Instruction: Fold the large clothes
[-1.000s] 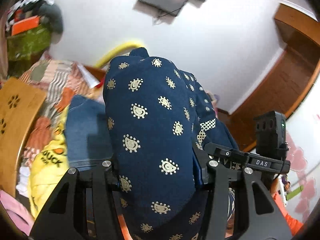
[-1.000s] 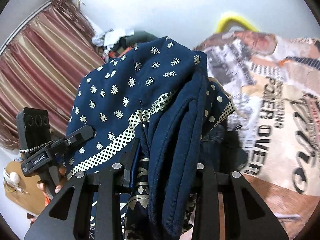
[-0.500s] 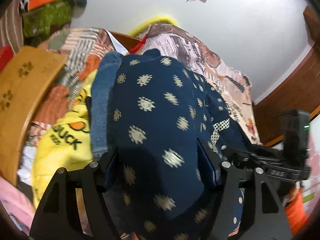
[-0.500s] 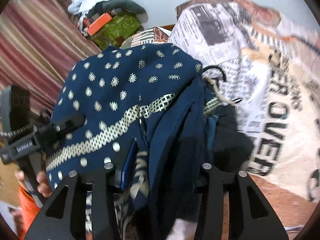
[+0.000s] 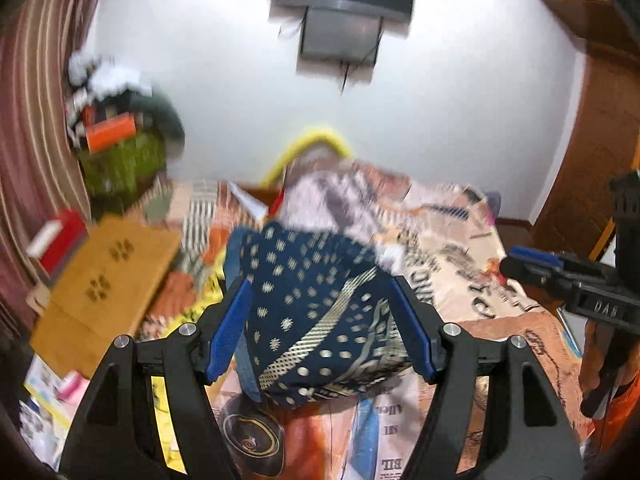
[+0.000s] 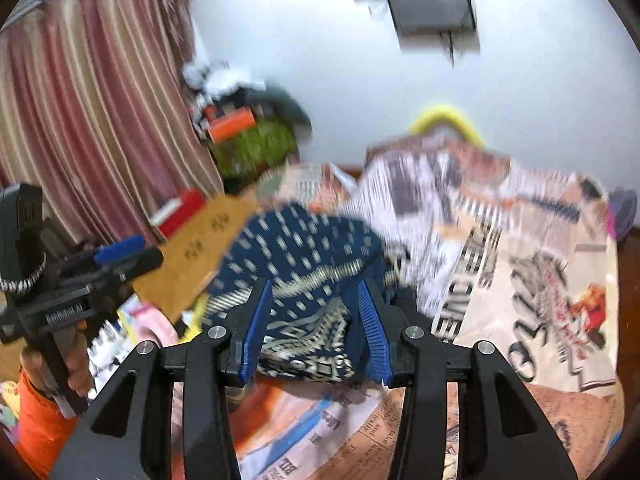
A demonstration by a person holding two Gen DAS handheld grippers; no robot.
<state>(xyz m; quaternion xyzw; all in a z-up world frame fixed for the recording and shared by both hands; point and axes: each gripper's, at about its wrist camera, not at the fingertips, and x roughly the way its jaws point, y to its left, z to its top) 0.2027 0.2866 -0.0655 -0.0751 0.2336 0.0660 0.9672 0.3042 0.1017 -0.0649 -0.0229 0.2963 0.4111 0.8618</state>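
L tool (image 5: 320, 324) & R tool (image 6: 316, 320) agape; navy garment (image 5: 316, 320) on bedsheet (image 5: 480, 312).

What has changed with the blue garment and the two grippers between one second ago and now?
Both grippers have let go. One second ago the left gripper and the right gripper each clamped the folded navy patterned garment and held it up. Now their jaws stand open, and the garment lies as a bundle on the printed bedcover, beyond the fingertips. The wooden board and the clutter on the left stayed where they were.
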